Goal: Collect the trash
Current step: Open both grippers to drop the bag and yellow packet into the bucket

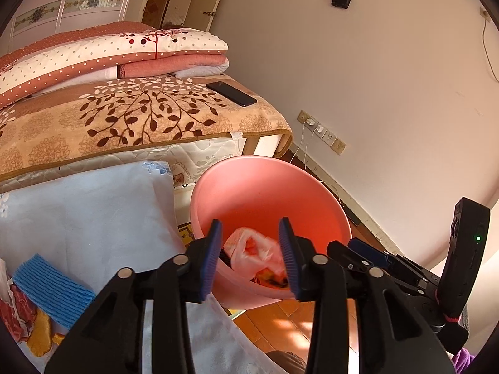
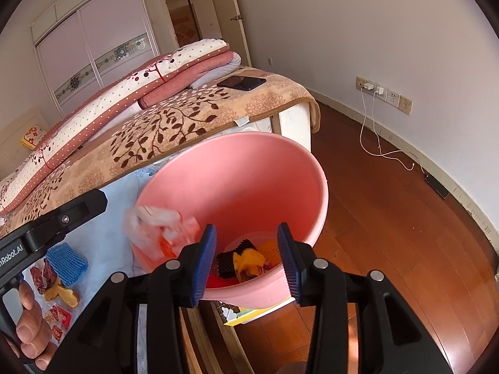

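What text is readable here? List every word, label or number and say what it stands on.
"nRobot.AI": white letters, cut off by the picture's edge, on the black body of the left hand-held gripper, right wrist view.
Print on the small red snack wrappers on the pale blue cloth: too small and blurred to read.
Nothing else legible.

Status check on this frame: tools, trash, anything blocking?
Left tool open, right tool open, both empty. Plastic bag dropping into pink bin. Blue foam sleeve, wrappers remain on cloth. Nothing blocking.
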A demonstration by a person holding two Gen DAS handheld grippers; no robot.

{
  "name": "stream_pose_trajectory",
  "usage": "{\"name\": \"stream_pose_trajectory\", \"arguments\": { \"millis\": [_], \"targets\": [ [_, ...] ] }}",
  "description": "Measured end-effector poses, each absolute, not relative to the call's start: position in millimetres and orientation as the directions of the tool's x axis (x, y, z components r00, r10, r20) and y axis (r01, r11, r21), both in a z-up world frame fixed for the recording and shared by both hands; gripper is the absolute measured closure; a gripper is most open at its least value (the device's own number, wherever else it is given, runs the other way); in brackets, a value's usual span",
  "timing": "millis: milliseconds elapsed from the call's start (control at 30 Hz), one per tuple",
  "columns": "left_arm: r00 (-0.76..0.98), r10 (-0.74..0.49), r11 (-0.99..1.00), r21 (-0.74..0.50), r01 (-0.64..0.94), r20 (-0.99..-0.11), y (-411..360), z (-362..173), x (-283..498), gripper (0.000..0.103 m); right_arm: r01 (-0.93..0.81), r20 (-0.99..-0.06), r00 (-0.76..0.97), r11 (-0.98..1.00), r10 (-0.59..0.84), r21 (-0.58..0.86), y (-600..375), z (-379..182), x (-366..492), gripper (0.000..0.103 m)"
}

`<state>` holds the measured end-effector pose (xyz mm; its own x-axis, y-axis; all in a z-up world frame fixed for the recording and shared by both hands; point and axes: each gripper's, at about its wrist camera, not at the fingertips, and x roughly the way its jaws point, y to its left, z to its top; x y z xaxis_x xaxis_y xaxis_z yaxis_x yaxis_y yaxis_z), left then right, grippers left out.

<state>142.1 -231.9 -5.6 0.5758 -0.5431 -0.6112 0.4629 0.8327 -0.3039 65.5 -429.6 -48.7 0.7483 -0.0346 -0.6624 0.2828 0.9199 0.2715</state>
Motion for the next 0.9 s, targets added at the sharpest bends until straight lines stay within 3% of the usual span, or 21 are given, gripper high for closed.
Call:
{"name": "stream_pose_trajectory", "arguments": {
  "millis": [533, 667, 900],
  "targets": [
    [0.643, -0.539, 0.84, -0.291, 0.457, -0.544, -200.2, 29.7, 119.9, 0.062, 0.213, -0.58, 0.814, 0.936, -0.012, 0.28, -412.9, -18.5, 46.6, 0.05],
    [0.683, -0.492, 0.87, -0.278, 0.407, -0.539, -173.0, 38.6, 113.2, 0.062, 0.159, -0.533, 0.846, 0.943, 0.023, 0.293, -400.4, -6.5, 40.2, 0.04],
    [0.757, -0.359, 0.932, -0.252, 0.261, -0.546, -118.6, 38.3, 95.2, 0.062, 0.051, -0.507, 0.853, 0.949, 0.121, 0.312, -366.0, 1.1, 41.4, 0.038]
  ]
}}
